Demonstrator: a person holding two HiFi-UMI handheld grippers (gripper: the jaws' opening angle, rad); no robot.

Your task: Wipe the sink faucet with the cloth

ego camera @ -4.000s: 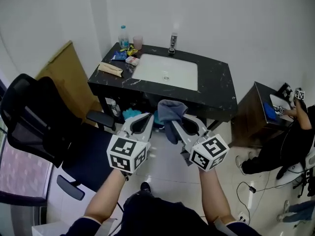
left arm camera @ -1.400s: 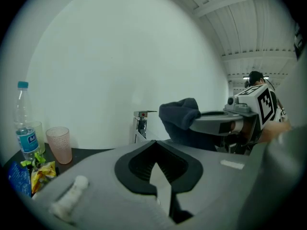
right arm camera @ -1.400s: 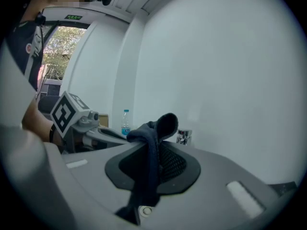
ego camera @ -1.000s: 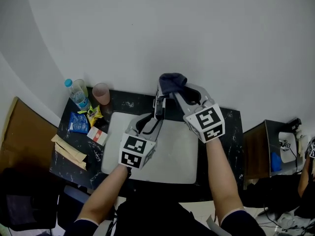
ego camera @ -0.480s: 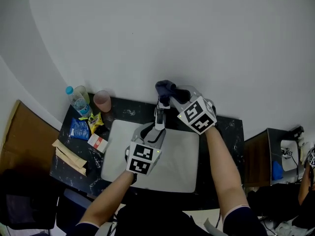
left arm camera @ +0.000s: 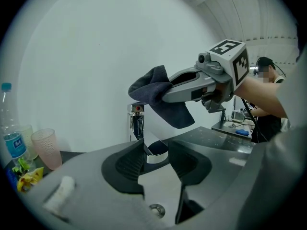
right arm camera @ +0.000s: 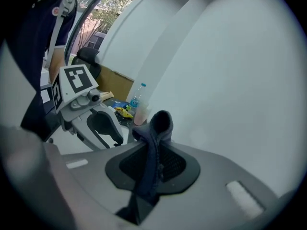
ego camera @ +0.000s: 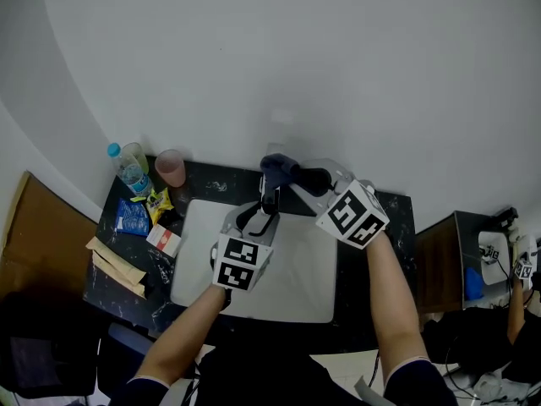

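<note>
A plain white wall fills the upper head view. Below it a black marbled counter carries a white rectangular sink. A brown cardboard sheet leans at the left and is cut off by the frame edge.

The left gripper reaches over the basin. Its jaws have just been opening and stand spread wide, and the spout of the chrome faucet shows in the gap between them with no pad pressing on it. The faucet's base is hidden behind the left jaw there. In the head view the faucet is almost wholly covered.

The right gripper is clamped on a dark blue cloth, whose bunched end juts past the tips and hangs right at the faucet's top. Whether it touches cannot be made out. Half a second ago the cloth sat higher against the wall, and the right gripper's marker cube has since turned and dropped. The left gripper has barely shifted.

The sink's drain shows low in the basin. At the counter's left end stand a clear plastic bottle with a blue cap and a pink ribbed cup. What either one holds is unclear. A blue snack packet lies just in front of them.
</note>
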